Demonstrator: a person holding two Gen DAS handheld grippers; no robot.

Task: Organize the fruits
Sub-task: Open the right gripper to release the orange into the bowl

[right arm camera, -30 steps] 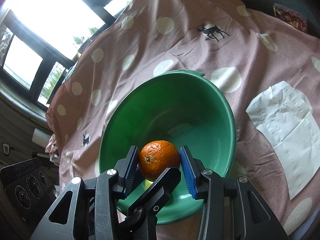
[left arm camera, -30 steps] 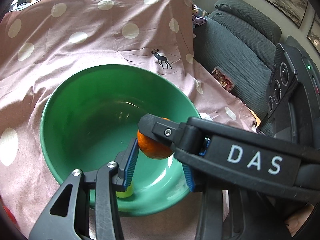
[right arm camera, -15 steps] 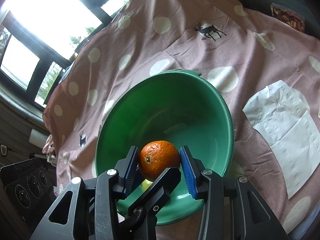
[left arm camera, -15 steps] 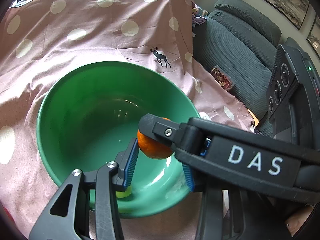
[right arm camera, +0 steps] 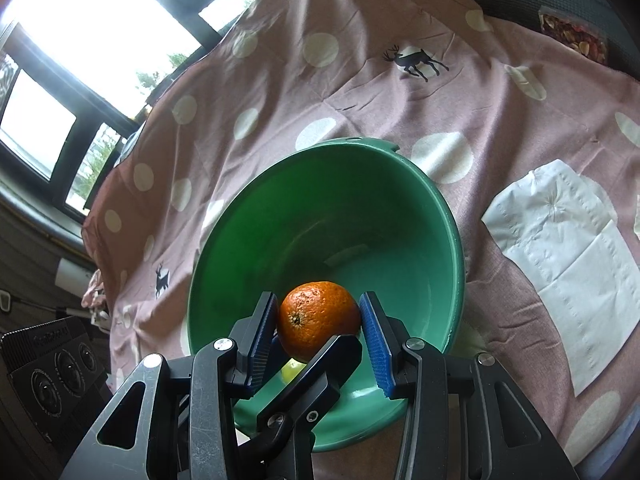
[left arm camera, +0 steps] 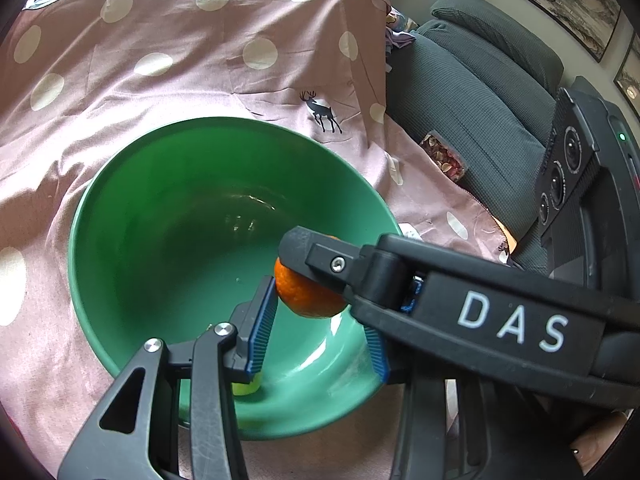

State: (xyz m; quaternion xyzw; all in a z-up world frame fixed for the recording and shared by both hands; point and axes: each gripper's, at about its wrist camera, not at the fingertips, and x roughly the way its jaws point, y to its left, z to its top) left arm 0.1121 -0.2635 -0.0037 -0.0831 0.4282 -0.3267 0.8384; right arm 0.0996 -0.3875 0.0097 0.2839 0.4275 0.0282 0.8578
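- The right gripper (right arm camera: pixel 320 322) is hanging over the near part of a green bowl (right arm camera: pixel 452 216), its blue-padded fingers (right arm camera: pixel 374 330) pressing either side of an orange (right arm camera: pixel 318 314).
- The tip of the left gripper (right arm camera: pixel 308 380) is crossing in front, just below the orange.
- A small yellow-green fruit (right arm camera: pixel 291 369) is showing beneath the orange, inside the bowl.
- The bowl is sitting on a pink polka-dot cloth (right arm camera: pixel 280 92) printed with deer.
- A white paper towel (right arm camera: pixel 568 248) is lying flat to the bowl's right, near but apart from it.
- Bright windows (right arm camera: pixel 88 32) are glowing at upper left.
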